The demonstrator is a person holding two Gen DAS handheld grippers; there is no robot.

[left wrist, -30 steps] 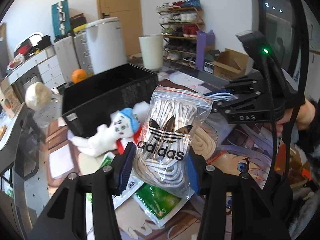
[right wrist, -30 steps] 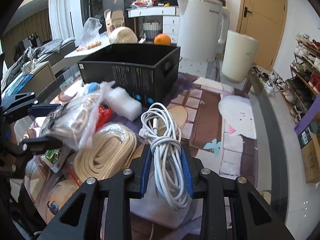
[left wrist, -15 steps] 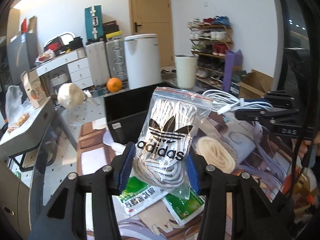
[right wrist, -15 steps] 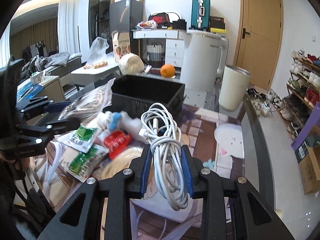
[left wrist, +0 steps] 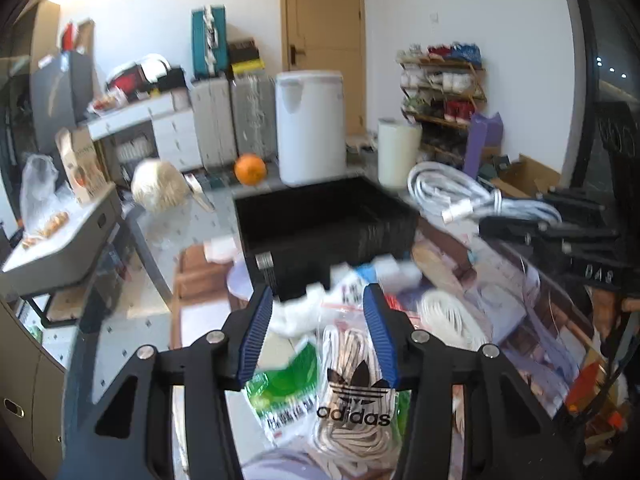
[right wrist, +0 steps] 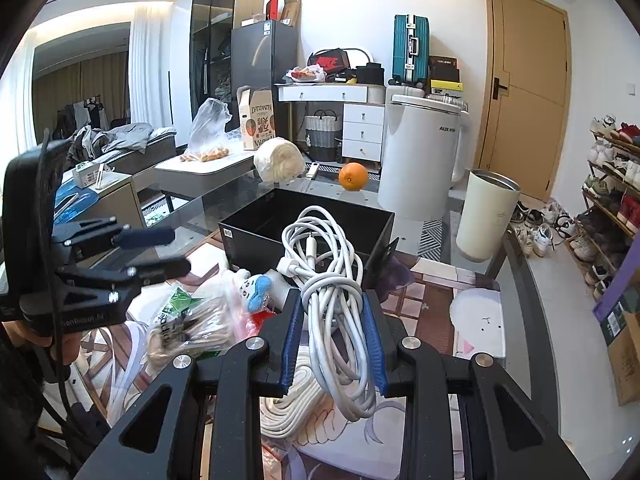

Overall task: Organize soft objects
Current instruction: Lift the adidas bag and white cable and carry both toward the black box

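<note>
Between the clenched jaws of the right gripper the white cable coil is held lengthwise, just short of the black bin ahead, while the left gripper hangs released above the laces bag.

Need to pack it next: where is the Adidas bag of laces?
Adidas bag: left wrist view, bottom centre, lying on the green packet below the black bin.
</note>
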